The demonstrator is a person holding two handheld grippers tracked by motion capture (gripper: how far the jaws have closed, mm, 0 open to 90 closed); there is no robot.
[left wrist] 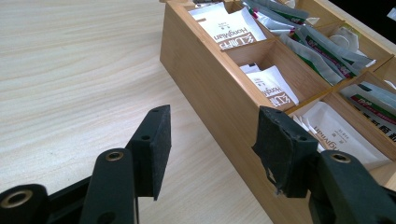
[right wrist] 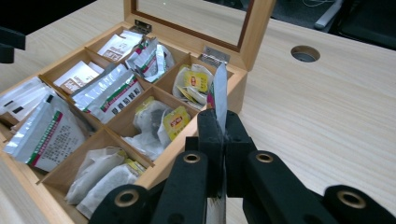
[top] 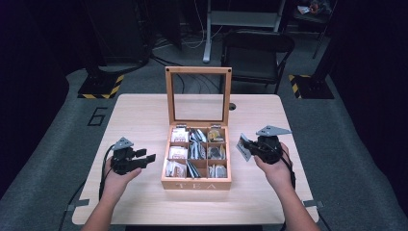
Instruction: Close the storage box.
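A sachet (right wrist: 220,93) is clamped edge-up in the right gripper (right wrist: 222,135), just right of the tea box (top: 196,184). The left gripper (left wrist: 212,147), jaws apart and empty, is held beside the box's left wall.

We carry a black gripper in each hand. The left gripper (top: 146,156) has a small grey three-cornered plate on top and a black cable trailing back along our bare forearm. The right gripper (top: 246,147) bears a larger grey plate of the same shape, with its own black cable running down past the wrist. In the left gripper view the jaws are matt black bars, each ending in a flat, rough rectangular pad, with brass-coloured ringed holes at the linkage joints. In the right gripper view the same ringed holes sit on rounded black links. We wear no sleeves over our forearms.
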